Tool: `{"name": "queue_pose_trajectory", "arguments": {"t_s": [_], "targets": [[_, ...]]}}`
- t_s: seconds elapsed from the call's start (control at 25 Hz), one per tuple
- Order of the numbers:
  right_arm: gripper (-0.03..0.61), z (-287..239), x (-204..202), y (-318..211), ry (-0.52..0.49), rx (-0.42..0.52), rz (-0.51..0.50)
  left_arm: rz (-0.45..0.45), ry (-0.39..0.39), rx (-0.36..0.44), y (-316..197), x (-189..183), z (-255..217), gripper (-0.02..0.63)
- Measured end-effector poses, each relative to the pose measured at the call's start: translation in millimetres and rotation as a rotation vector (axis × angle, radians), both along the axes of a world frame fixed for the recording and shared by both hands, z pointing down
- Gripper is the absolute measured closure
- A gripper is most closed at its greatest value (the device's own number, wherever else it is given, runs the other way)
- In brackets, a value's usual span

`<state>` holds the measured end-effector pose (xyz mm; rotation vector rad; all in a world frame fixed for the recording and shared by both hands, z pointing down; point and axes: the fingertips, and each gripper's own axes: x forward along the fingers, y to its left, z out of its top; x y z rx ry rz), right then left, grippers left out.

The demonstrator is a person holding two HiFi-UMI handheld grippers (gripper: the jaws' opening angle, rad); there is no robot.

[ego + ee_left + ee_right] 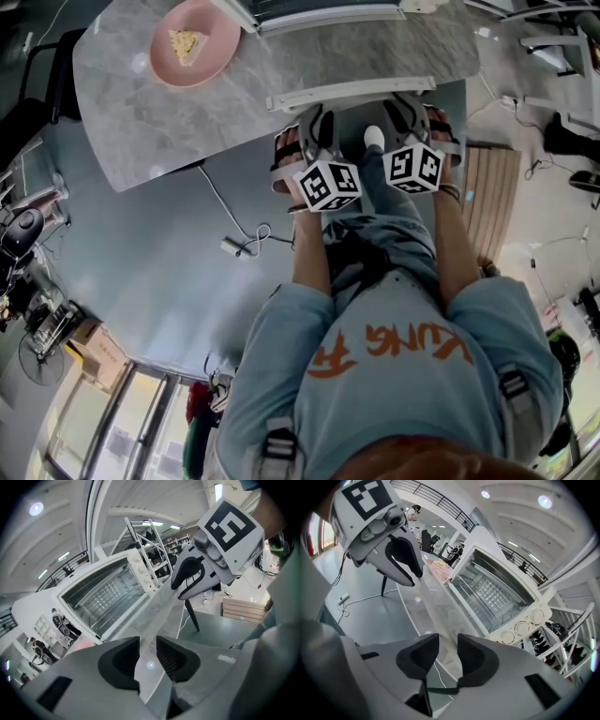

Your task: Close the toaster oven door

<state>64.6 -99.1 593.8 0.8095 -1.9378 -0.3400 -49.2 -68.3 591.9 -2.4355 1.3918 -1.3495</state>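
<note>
The white toaster oven [101, 597] [497, 592] stands on the marble table [150, 122] with its glass door [161, 606] [436, 606] folded down flat toward me. In the head view the door's white handle bar [352, 94] runs along the table's near edge. My left gripper [314, 120] [147, 656] and right gripper [412, 111] [447, 656] sit side by side at that edge. Both are open, with the door's front edge running between the jaws and a gap at the pads. Each gripper view also shows the other one: the right gripper [194, 576], the left gripper [405, 559].
A pink plate [194, 42] [440, 569] with a piece of food lies on the table left of the oven. On the floor are a cable with a plug [239, 246], a slatted wooden panel [492, 197], a fan [37, 361] and boxes [98, 356].
</note>
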Motion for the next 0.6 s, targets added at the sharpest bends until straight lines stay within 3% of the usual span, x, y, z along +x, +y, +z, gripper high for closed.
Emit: {"name": "queue_pose_trajectory", "arguments": {"t_s": [0.12,0.4,0.6], "targets": [[0.451,-8,-1,-5,0.001,0.02,-0.002,-0.012,-0.008,0.04,-7,-5,-11,0.506],[0.449,-19,-2,-12,0.024,0.045,-0.022,0.003,-0.03,0.052,-16,-8,-24,0.495],[0.454,-23,-2,-15,0.05,0.055,-0.044,0.047,-0.107,0.058,-17,-5,-29,0.495]]}}
